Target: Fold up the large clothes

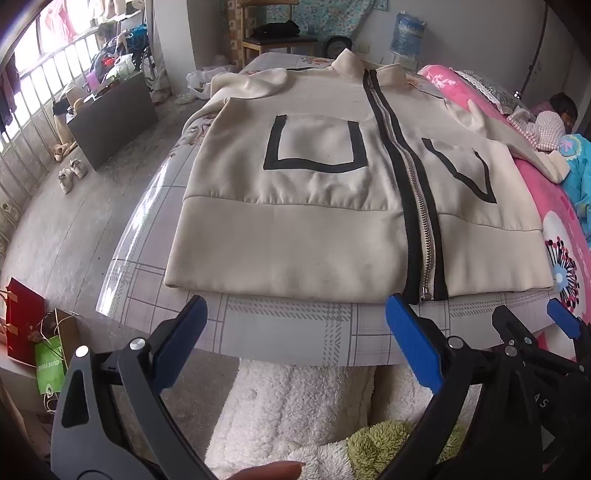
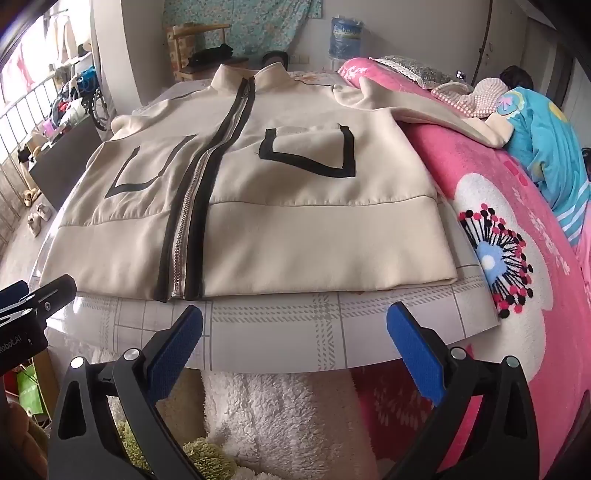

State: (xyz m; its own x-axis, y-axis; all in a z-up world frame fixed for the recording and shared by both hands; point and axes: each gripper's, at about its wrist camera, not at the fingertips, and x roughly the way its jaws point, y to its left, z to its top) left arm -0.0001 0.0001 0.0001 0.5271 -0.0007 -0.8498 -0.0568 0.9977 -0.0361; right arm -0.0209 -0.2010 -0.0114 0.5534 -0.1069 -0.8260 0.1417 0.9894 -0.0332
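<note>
Both grippers gape before the jacket (image 1: 295, 221) hem, table (image 1: 280, 332) edge bare.

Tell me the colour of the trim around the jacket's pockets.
Black, on a cream jacket; the pocket trim shows best in the left wrist view.

This is a lived-in bedroom in a home — a bed under a pink flowered blanket (image 2: 491, 236) runs along one side, with a person (image 2: 535, 122) lying on it in blue clothes beside a patterned pillow (image 2: 413, 68). A wooden chair (image 1: 273, 37) and a large water-cooler bottle (image 1: 408, 33) stand by the far wall, which is hung with a floral cloth (image 2: 243, 22). Elsewhere the floor holds ordinary household clutter — small shoes (image 1: 72, 173), a dark cabinet (image 1: 114, 114) piled with odds and ends, shopping bags (image 1: 48, 365) and a barred window (image 1: 44, 85).
</note>
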